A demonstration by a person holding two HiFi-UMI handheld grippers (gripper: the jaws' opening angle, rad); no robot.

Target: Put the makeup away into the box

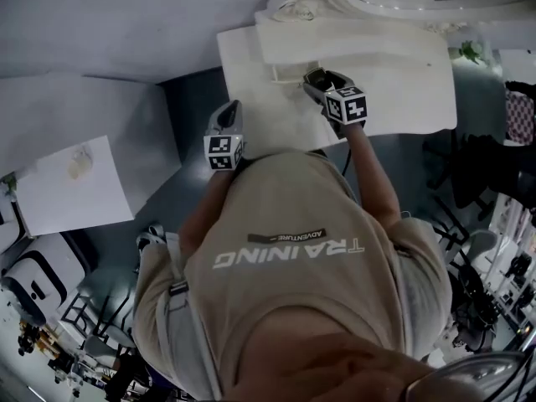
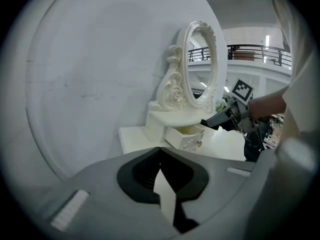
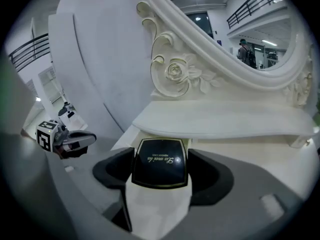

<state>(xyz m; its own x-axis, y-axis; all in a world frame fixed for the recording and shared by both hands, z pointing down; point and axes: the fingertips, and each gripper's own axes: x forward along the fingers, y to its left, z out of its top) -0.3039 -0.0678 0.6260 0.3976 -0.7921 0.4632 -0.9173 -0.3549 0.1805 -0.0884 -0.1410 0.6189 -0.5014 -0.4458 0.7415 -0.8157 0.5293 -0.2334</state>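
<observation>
Right tool (image 1: 316, 80) clamped on black gold-edged compact (image 3: 159, 163), tips just beside the open drawer (image 2: 186, 134) under the mirror (image 2: 200, 64); left tool (image 2: 165, 189) fully closed, empty.

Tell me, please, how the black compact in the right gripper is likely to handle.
The black compact looks rigid, so it probably won't flex in the jaws. Its glossy lid may be slippery. Flat and squarish, it is unlikely to roll.

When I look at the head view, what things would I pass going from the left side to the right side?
white board → left gripper → right gripper, holding the black compact → small green plant
</observation>
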